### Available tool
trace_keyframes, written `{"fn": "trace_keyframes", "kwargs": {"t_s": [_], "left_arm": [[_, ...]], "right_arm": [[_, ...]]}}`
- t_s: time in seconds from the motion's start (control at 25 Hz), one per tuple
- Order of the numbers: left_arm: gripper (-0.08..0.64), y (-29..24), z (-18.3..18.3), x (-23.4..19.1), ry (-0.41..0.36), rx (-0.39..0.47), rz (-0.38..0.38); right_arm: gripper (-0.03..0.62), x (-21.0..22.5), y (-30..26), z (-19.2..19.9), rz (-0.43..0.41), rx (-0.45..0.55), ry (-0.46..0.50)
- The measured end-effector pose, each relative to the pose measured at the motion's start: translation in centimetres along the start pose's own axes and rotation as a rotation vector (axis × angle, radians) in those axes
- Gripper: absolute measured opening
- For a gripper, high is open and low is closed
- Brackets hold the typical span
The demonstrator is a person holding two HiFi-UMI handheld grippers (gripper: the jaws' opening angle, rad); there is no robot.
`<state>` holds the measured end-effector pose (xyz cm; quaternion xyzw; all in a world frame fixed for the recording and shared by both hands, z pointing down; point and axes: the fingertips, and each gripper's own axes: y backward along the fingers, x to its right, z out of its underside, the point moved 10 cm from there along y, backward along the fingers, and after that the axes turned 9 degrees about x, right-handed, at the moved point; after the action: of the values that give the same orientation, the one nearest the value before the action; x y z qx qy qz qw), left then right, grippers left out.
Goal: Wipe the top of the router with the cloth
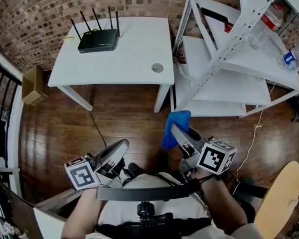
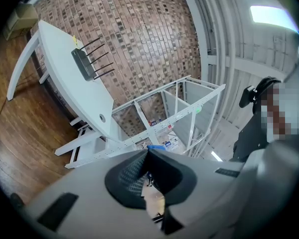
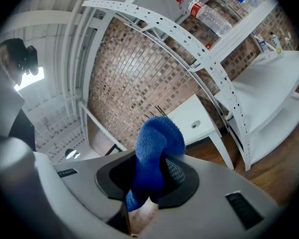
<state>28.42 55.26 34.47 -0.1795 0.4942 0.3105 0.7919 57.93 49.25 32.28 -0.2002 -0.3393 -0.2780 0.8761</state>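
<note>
Black router [image 1: 97, 40] sits at the white desk's [image 1: 134, 63] far left corner in the head view. The left gripper [image 1: 121, 146] and right gripper [image 1: 177, 132] hang low by the person's body, well apart from it. The left gripper view shows jaws clenched on nothing. In the right gripper view, the jaws grasp the bunched blue cloth [image 3: 157, 143].

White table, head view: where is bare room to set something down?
Most of the white table is bare: everything nearer than the router at its far left, out to the cable hole by the right edge. The rack beside it holds bottles.
</note>
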Motion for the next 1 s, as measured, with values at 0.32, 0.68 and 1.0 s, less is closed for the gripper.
{"fn": "trace_keyframes", "kwargs": {"t_s": [0.32,0.68,1.0], "left_arm": [[0.005,2.6,-1.8,-0.7,-0.001,0.044,-0.006],[0.005,6.2,-3.3,-1.8,-0.029,0.078,-0.039],[0.005,8.6,-4.0,-2.2,-0.027,0.097,-0.059]], "right_arm": [[0.106,-1.9,-1.6,1.6,-0.003,-0.015,0.006],[0.106,-4.6,-3.6,3.6,-0.022,-0.035,0.028],[0.106,-5.9,-5.0,4.7,-0.022,-0.06,0.031]]}}
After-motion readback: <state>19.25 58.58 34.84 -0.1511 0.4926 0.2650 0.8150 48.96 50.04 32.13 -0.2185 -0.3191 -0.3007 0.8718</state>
